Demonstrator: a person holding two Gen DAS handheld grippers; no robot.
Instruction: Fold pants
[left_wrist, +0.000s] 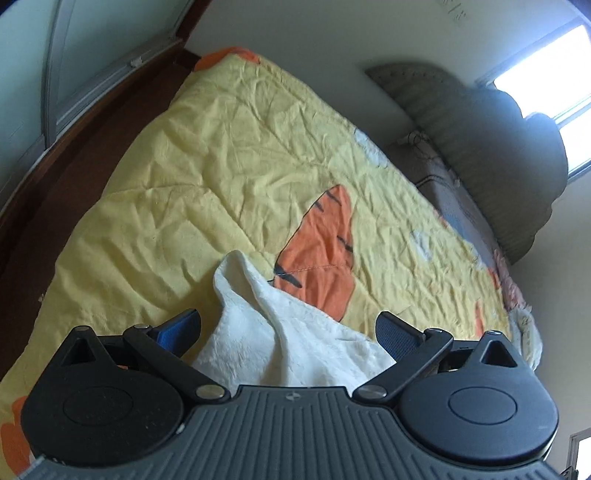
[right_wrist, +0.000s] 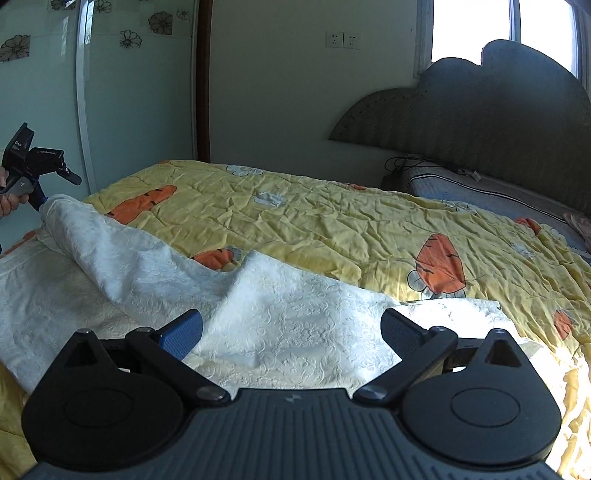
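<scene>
Pants (right_wrist: 258, 306) of white textured cloth lie along the near edge of the bed, on a yellow quilt (right_wrist: 332, 229) printed with orange carrots. The left gripper (left_wrist: 288, 328) shows its fingers spread in its own view, with a raised fold of the cloth between them. In the right view the cloth's left end is lifted at that gripper (right_wrist: 40, 197); whether it is pinched there is unclear. The right gripper (right_wrist: 291, 328) is spread wide over the cloth's middle. Beyond the pants the quilt lies bare to the padded headboard (right_wrist: 480, 110) and far edge.
</scene>
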